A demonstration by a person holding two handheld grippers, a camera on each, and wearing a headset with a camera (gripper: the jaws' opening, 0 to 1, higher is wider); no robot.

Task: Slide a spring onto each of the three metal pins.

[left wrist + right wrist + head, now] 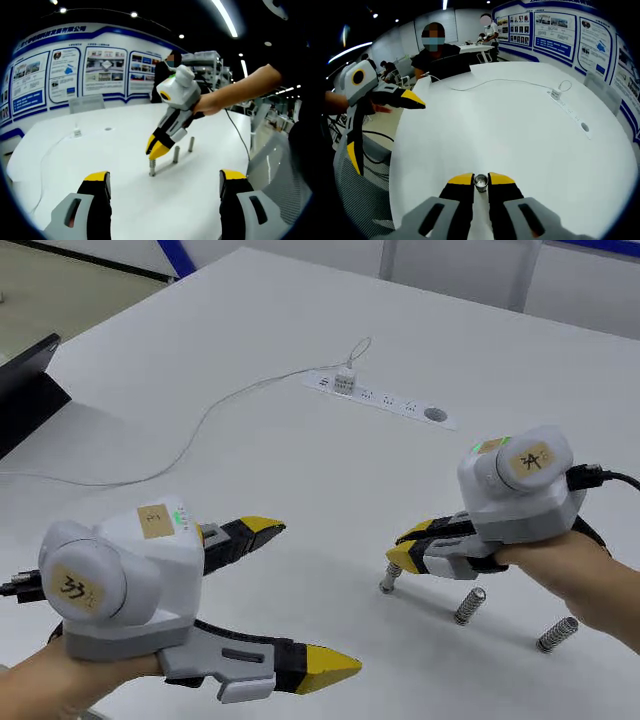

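1. White workbench (330, 470): the middle pin (470, 605) and outer pin (557, 633) look already coiled, I judge.
2. My right gripper (405, 558) pinches the third pin (390, 578), upright on the bench; its spring seems the last to seat.
3. My left gripper (300, 595) gapes wide, empty, well apart.

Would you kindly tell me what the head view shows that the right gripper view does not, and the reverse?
Head view, not right gripper view: two springs standing on the table beside the right gripper, and a dark screen at the left. Right gripper view, not head view: people behind the table and wall posters. Both: the third spring between the right gripper's closed jaws, the open left gripper, the power strip and the white table.
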